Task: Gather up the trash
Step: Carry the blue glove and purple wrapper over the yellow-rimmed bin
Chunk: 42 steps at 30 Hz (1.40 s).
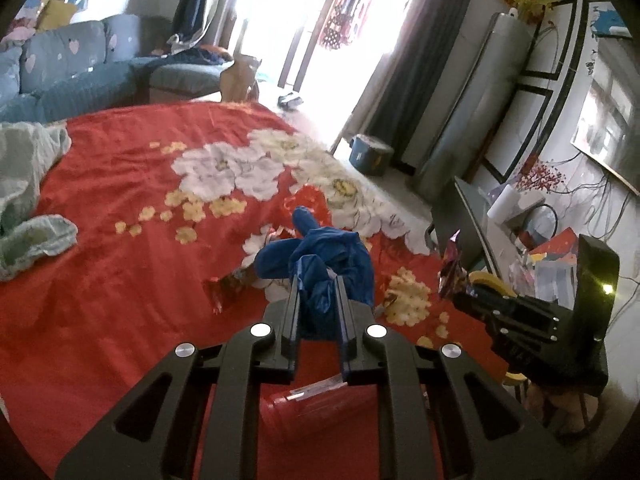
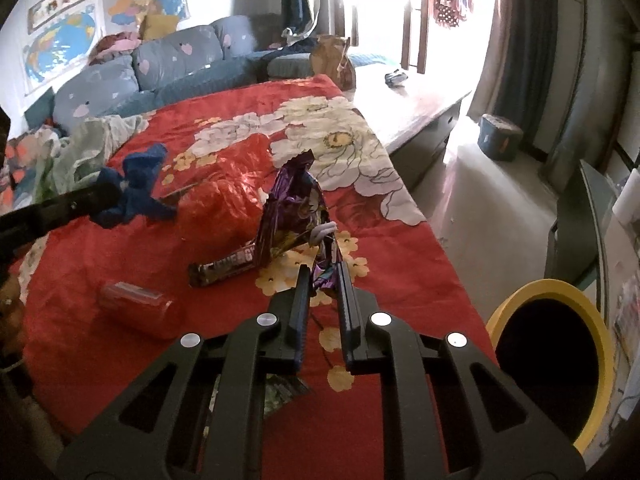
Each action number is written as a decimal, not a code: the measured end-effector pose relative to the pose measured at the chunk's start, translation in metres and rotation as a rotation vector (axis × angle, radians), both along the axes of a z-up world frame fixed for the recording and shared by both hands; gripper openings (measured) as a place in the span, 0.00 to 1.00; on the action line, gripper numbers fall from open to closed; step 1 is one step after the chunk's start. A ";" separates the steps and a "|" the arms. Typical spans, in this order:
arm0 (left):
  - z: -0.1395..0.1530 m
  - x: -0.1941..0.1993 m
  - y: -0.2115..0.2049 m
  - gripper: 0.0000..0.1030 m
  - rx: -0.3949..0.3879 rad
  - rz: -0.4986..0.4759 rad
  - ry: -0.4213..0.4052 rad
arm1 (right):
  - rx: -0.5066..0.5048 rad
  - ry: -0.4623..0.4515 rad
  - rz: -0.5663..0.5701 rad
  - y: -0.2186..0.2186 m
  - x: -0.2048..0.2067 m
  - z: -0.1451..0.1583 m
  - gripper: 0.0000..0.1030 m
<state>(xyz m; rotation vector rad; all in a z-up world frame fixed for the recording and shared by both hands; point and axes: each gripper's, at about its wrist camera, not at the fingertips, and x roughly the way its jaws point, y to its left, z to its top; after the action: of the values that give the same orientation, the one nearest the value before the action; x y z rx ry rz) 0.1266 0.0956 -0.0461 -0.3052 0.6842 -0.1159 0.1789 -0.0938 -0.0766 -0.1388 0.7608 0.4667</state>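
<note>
The left gripper (image 1: pixel 316 280) is pinched tight on a crumpled blue plastic bag (image 1: pixel 324 252). The bag sticks up between the two black fingers and hangs above the red blanket with white and yellow flowers (image 1: pixel 120 184). In the right wrist view the same blue bag (image 2: pixel 138 192) shows at the tip of the left gripper, off to the left.

The right gripper (image 2: pixel 325 278) is pinched tight on a shiny purple wrapper (image 2: pixel 296 208). The wrapper stands up tall from between the fingers. In the left wrist view the right gripper (image 1: pixel 452 280) is at the right side, with the purple wrapper (image 1: pixel 450 262) at its tip.

More trash lies on the blanket. A brown candy bar wrapper (image 2: pixel 224 268) lies flat just left of the purple one. A red plastic bag (image 2: pixel 224 204) is bunched up behind it. A clear plastic bottle (image 2: pixel 136 312) lies on its side near the left edge of the blanket.

A bin with a yellow rim (image 2: pixel 560 292) stands beside the bed, at the lower right. It looks dark inside. A pale green cloth (image 1: pixel 28 184) lies on the far left of the blanket.
</note>
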 end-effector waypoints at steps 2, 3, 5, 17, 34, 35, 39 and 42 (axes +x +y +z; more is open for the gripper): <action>0.007 -0.002 -0.001 0.14 0.005 -0.001 -0.016 | 0.008 -0.005 -0.002 -0.003 -0.001 0.003 0.09; 0.009 -0.003 -0.002 0.14 0.006 -0.004 -0.022 | 0.011 -0.007 -0.004 -0.004 -0.001 0.005 0.09; 0.014 -0.005 -0.005 0.14 0.010 -0.008 -0.036 | 0.017 -0.014 -0.008 -0.007 -0.002 0.007 0.09; 0.036 -0.013 -0.028 0.14 0.030 -0.050 -0.092 | 0.039 -0.040 -0.026 -0.018 -0.008 0.021 0.09; 0.043 -0.013 -0.075 0.14 0.046 -0.137 -0.124 | 0.054 -0.065 -0.088 -0.051 -0.010 0.033 0.09; 0.043 -0.012 -0.078 0.14 0.047 -0.142 -0.123 | 0.057 -0.066 -0.095 -0.054 -0.009 0.034 0.09; 0.044 -0.010 -0.088 0.14 0.047 -0.163 -0.122 | 0.069 -0.065 -0.113 -0.064 -0.009 0.035 0.09; 0.044 -0.008 -0.097 0.14 0.056 -0.184 -0.123 | 0.076 -0.068 -0.126 -0.071 -0.007 0.037 0.09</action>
<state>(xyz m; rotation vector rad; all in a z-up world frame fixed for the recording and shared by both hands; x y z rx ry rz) 0.1191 -0.0010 -0.0023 -0.1798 0.5918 -0.2881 0.1719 -0.1648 -0.0392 -0.0352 0.6795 0.3684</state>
